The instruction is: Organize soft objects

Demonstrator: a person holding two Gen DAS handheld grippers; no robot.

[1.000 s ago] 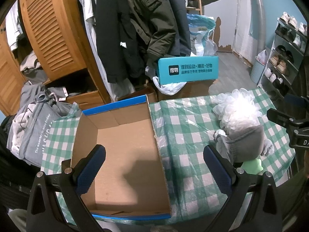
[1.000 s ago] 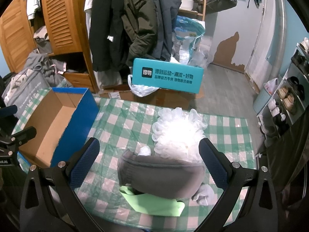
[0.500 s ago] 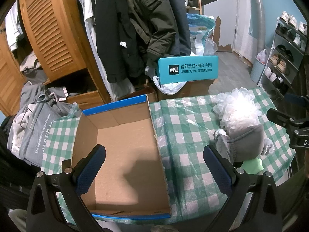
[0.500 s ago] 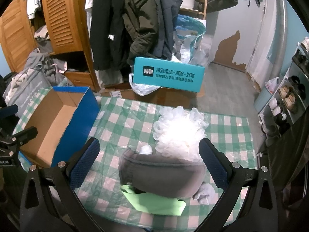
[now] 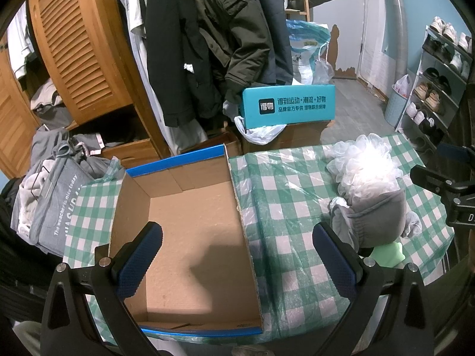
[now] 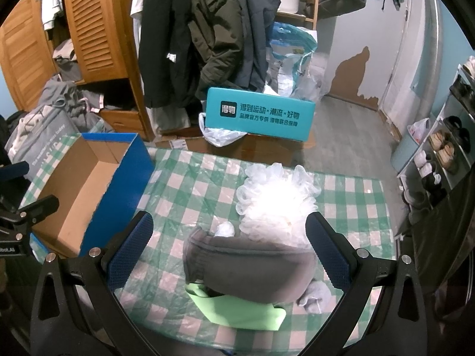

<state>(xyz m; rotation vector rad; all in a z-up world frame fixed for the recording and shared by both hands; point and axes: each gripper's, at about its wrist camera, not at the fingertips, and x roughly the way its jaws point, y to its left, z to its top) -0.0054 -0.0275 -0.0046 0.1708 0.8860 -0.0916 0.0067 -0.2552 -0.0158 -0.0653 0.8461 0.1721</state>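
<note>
An empty cardboard box with blue outer walls (image 5: 190, 237) (image 6: 89, 190) stands on the left of a green-checked table. To its right lies a pile of soft things: a white mesh bath puff (image 6: 276, 198) (image 5: 365, 166), a grey knit hat (image 6: 249, 264) (image 5: 374, 219) and a light green cloth (image 6: 237, 308) (image 5: 386, 253) under it. My left gripper (image 5: 236, 255) is open above the box. My right gripper (image 6: 228, 249) is open, its fingers either side of the hat, above it.
The table's checked cloth (image 6: 190, 184) is covered in clear plastic. Behind the table stand a teal box (image 6: 258, 115), hanging coats (image 5: 213, 38), a wooden wardrobe (image 5: 80, 50) and piled clothes (image 5: 50, 184). A shoe rack (image 5: 439, 74) stands at the right.
The right gripper has edged slightly forward over the pile. The left gripper has held still.
</note>
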